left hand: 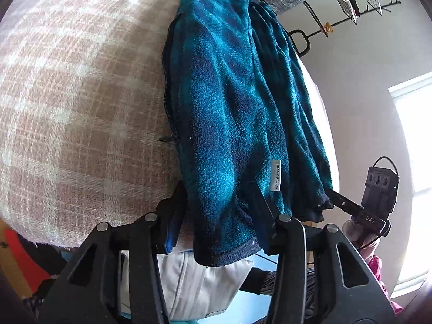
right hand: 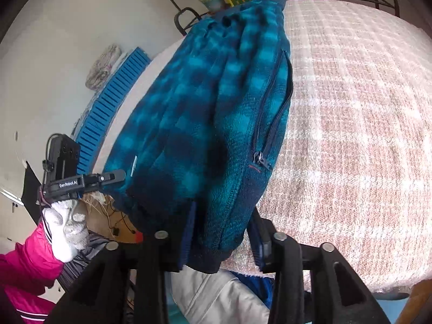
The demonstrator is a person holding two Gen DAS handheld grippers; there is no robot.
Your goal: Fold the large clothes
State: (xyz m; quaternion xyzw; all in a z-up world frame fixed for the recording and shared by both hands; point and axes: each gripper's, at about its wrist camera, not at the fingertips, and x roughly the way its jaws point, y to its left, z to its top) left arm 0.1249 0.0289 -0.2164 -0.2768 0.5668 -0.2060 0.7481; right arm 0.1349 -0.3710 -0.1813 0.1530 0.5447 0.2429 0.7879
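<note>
Lying folded lengthwise on a surface covered by a pink-and-white plaid blanket [left hand: 75,102], a teal and navy checked fleece jacket [left hand: 229,102] is seen stretching away from both cameras, with its hem end hanging over the near edge of the covered surface. In the left wrist view, the left claw [left hand: 216,216] is seen clamped on the jacket's hem, the fabric pinched between its two black fingers, and a small white label on the fleece sits just above the grip. In the same view the right claw [left hand: 337,197] is seen to the side, its fingers closed on the far corner of the dark hem band, with a gloved hand [left hand: 359,232] behind it. In the right wrist view, the right claw's own fingers are seen on either side of the hem beside a navy zip [right hand: 272,124] that runs up the jacket's front; the fleece is gripped between them. The other device is seen at the left of that view, held by a white-gloved hand [right hand: 67,229] with a bright pink sleeve [right hand: 24,272], its tips closed on the opposite hem corner. A pale garment [right hand: 216,294] lies below the hanging hem. A blue slatted panel [right hand: 110,97] leans against the white wall.
</note>
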